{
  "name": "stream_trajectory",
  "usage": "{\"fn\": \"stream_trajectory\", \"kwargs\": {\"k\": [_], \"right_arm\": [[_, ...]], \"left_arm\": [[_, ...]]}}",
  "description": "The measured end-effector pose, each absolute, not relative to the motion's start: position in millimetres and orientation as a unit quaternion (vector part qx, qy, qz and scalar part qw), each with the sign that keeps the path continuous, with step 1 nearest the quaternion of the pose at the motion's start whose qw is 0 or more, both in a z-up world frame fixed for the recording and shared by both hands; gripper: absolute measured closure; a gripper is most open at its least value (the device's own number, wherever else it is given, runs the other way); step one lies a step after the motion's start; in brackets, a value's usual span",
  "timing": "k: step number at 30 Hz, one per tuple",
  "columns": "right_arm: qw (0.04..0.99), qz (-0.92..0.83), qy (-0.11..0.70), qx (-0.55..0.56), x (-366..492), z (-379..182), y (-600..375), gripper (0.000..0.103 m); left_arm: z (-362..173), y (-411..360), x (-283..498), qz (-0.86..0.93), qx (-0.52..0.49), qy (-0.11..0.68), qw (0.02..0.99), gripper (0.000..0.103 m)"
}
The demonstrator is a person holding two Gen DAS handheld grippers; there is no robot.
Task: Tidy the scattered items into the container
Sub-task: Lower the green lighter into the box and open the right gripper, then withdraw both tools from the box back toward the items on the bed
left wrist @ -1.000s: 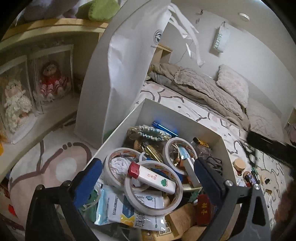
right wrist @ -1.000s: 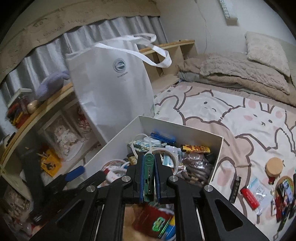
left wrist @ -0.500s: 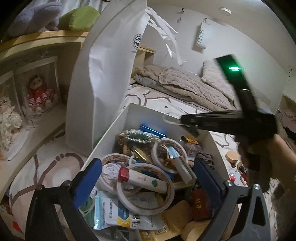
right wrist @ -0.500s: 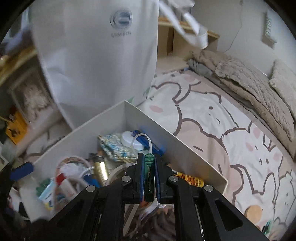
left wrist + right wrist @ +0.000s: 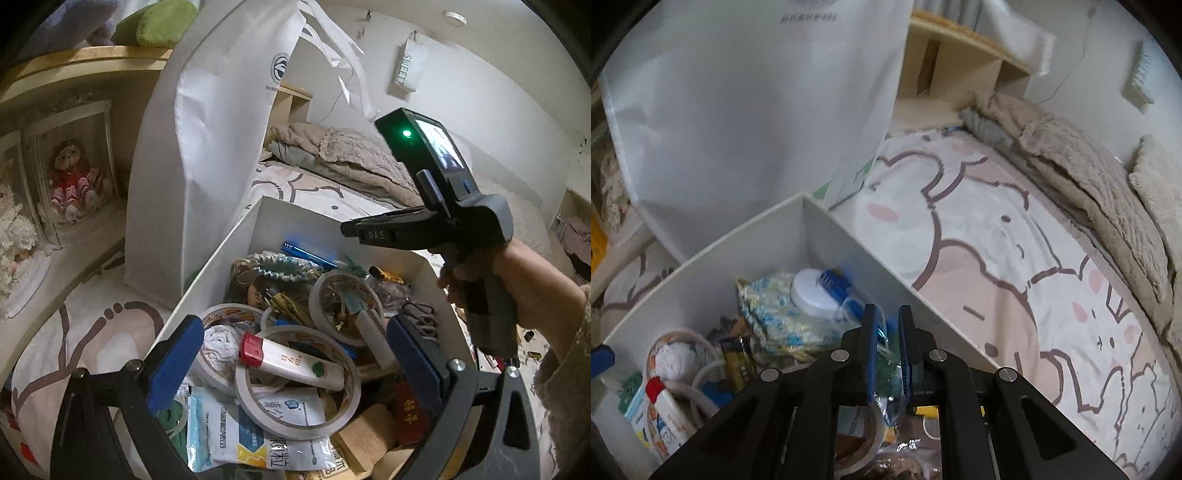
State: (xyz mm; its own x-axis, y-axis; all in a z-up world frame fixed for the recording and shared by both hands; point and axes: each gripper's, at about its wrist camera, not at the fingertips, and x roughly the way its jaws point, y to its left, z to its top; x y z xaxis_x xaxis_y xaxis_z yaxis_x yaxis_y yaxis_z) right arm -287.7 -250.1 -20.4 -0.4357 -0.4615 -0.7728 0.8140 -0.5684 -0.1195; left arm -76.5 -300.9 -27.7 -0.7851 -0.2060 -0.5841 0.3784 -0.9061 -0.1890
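White open-topped cardboard box (image 5: 295, 221), the container for this task, is sitting on the cartoon-print bed sheet (image 5: 997, 258) against a tall white fabric tote bag (image 5: 221, 147). It is already holding a deep heap of tape rolls, tubes and packets.

Change noted: a second ago the right claw (image 5: 887, 314) was pinching a small green-tabbed item with a white loop while approaching over the near end of the box. It is now hanging over the far corner, pointing steeply down, and its jaws are parting. The green tab is no longer standing up between the blue pads. Greenish plastic and clear wrapper are showing through the narrow gap, and it cannot be told whether that is the item still slipping out or box contents beneath. From the left wrist view, a green scrap (image 5: 351, 260) is lying just under the claw tips, inside the box wall.

The left claw (image 5: 295, 350) is standing wide open and empty over the near end of the box, having barely shifted.

Assessment: this item is being released inside the container, so this delivery looks all but complete. A few small objects (image 5: 532, 355) are still lying on the sheet beside the box, near the person's hand (image 5: 517, 295), so further pickups appear to be outstanding.
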Motion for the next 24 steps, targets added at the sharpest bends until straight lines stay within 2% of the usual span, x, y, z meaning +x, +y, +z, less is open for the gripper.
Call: {"fn": "stream_trajectory", "kwargs": {"k": [1,2,3,16,24], "right_arm": [[0.39,-0.815,0.244,0.352,-288,-19,-248,0.071],[0.386,-0.819,0.242,0.348,-287,-17,-245,0.012],[0.387,-0.822,0.238,0.345,-286,-16,-242,0.0],[0.407,-0.828,0.215,0.32,-267,-27,-210,0.0],[0.406,-0.842,0.187,0.303,-256,-14,-184,0.0]], "left_arm": [[-28,-301,-76,-0.932,0.289,0.148,0.16,0.003],[-28,-301,-76,-0.932,0.29,0.146,0.161,0.003],[-28,-300,-76,-0.932,0.291,0.146,0.161,0.003],[-25,-299,-73,-0.929,0.294,0.142,0.175,0.002],[-23,-295,-72,-0.929,0.294,0.13,0.184,0.0]]}}
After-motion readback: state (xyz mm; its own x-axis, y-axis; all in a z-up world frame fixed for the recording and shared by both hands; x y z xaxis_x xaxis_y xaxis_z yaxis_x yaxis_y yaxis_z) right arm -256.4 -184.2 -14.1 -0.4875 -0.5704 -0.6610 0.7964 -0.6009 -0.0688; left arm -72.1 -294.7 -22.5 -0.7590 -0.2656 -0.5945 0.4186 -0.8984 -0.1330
